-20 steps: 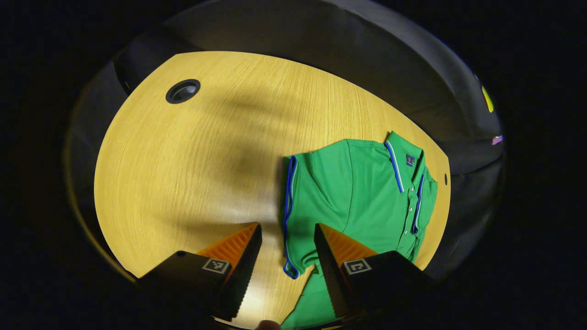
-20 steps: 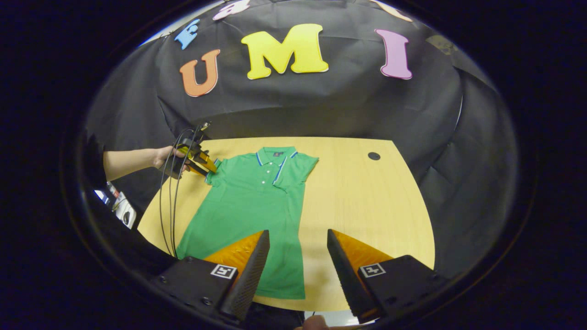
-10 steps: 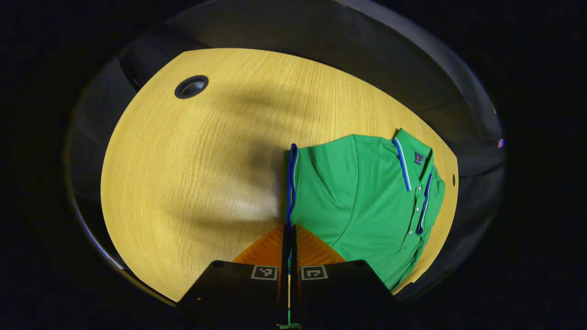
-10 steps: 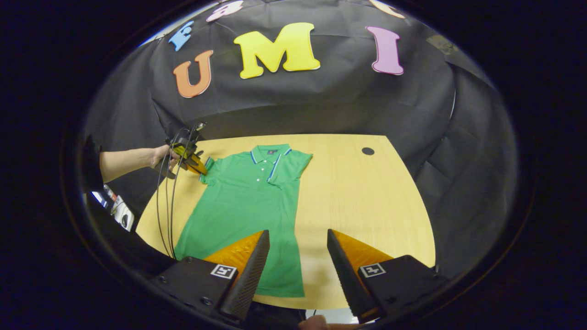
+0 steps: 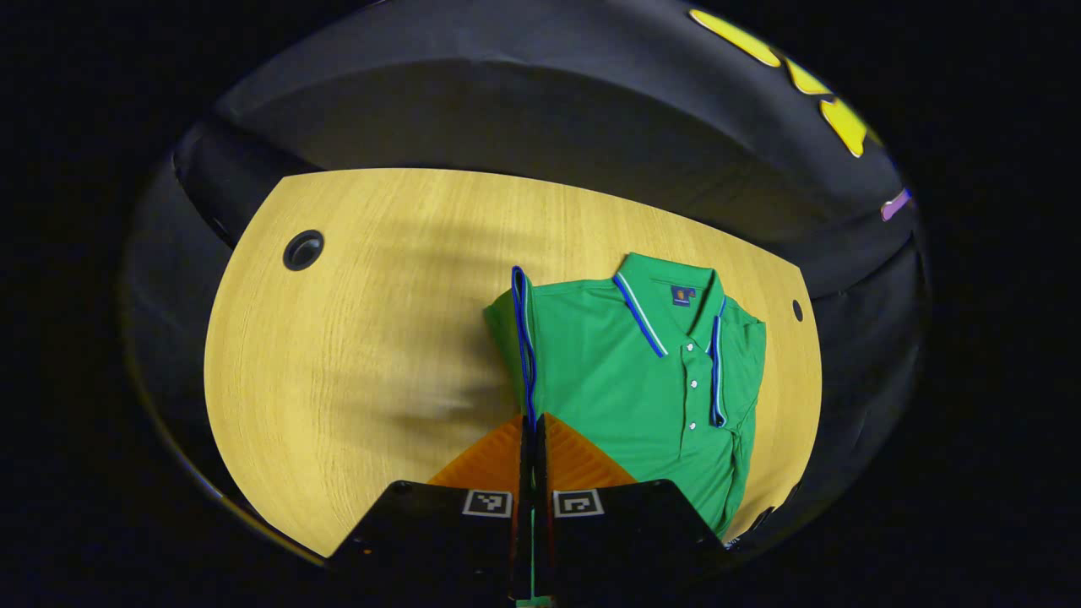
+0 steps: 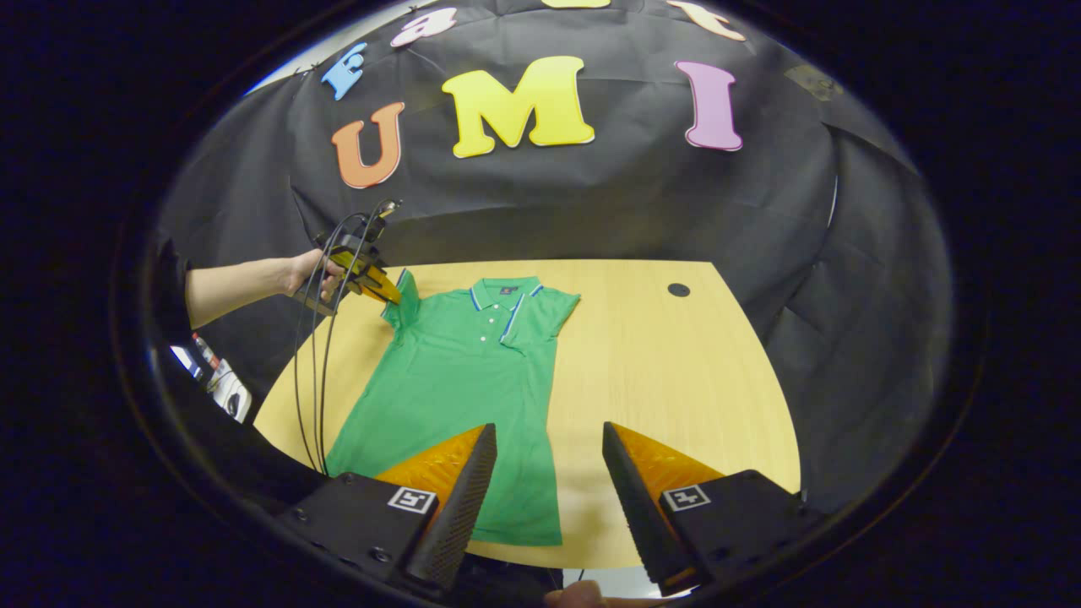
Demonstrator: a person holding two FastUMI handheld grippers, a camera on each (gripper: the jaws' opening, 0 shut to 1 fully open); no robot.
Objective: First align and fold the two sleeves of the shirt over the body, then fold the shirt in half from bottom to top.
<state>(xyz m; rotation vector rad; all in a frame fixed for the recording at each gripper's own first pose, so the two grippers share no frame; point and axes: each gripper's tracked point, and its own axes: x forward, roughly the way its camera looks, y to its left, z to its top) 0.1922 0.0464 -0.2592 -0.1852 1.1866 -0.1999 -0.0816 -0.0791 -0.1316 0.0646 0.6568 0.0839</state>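
Left gripper clamped on sleeve; we lay it flat across the shirt; right gripper apart.

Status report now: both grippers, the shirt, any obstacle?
Left gripper shut on sleeve, lifted. Right gripper open, above hem. Shirt flat on table. No obstacle.

Shirt lay on table, collar toward far edge. Left gripper at shirt's left sleeve, pinched on it, sleeve raised off table. Right gripper above near edge, fingers apart, beside hem.
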